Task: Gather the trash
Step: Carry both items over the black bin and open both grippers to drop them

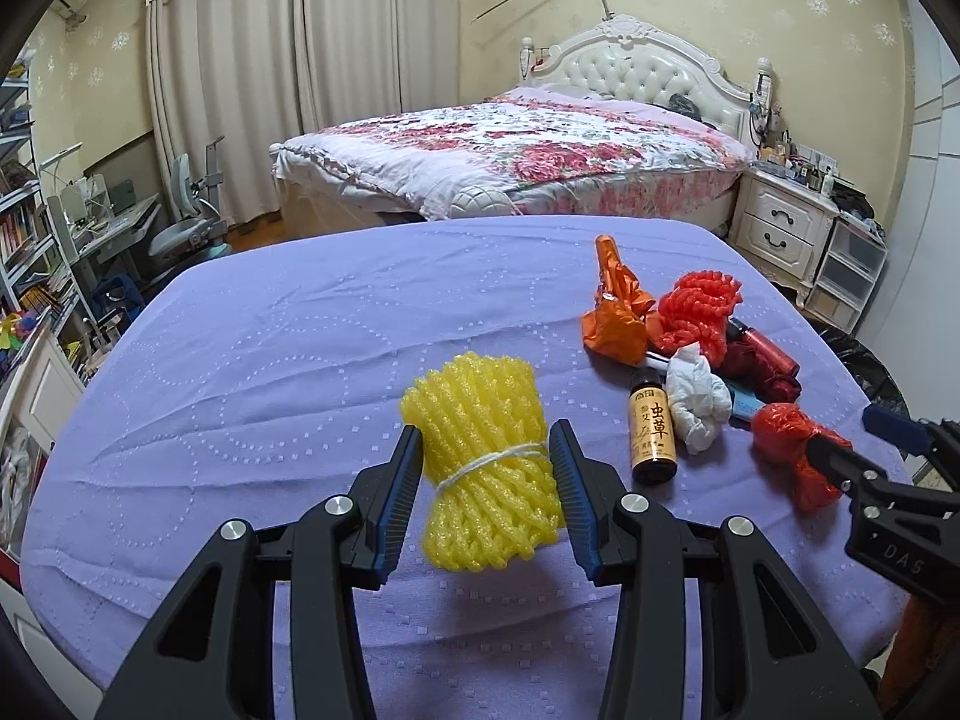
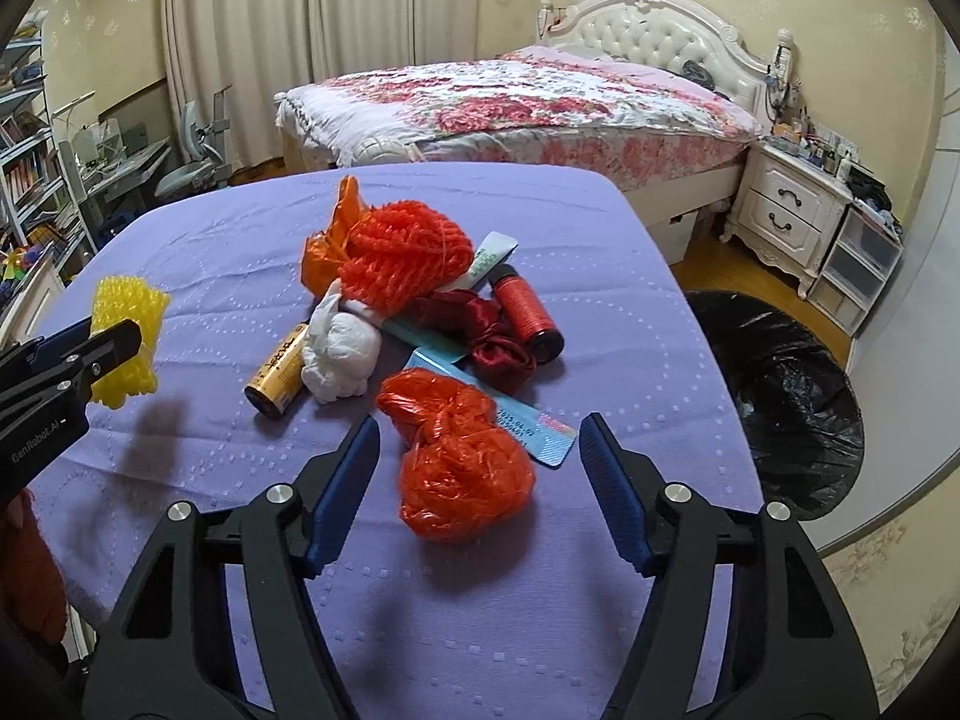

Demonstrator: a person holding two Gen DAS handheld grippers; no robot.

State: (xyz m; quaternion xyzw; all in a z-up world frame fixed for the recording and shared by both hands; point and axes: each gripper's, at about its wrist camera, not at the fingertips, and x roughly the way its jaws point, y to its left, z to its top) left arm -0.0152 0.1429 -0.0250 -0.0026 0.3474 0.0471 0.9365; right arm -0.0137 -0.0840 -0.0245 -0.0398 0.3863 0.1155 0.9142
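Left gripper (image 1: pixel 487 468) is clamped on the yellow foam net (image 1: pixel 483 462), a ribbed roll tied with white string, held above the bench (image 1: pixel 270 348) near its left edge. Right gripper (image 2: pixel 480 468) is spread wide around the crinkled red plastic bag (image 2: pixel 462 468), not touching it. Only the right wrist view shows the black trash bag (image 2: pixel 780 396) beyond the bench's right edge.

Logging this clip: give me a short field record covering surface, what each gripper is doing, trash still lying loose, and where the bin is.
surface: table under a purple cloth
left gripper: jaws shut on the yellow foam net, lifted off the cloth
right gripper: jaws open either side of the red plastic bag, not gripping
loose trash: orange foam net, white tissue wad, brown bottle, red tube
bin: black bag-lined bin, on the floor right of the table
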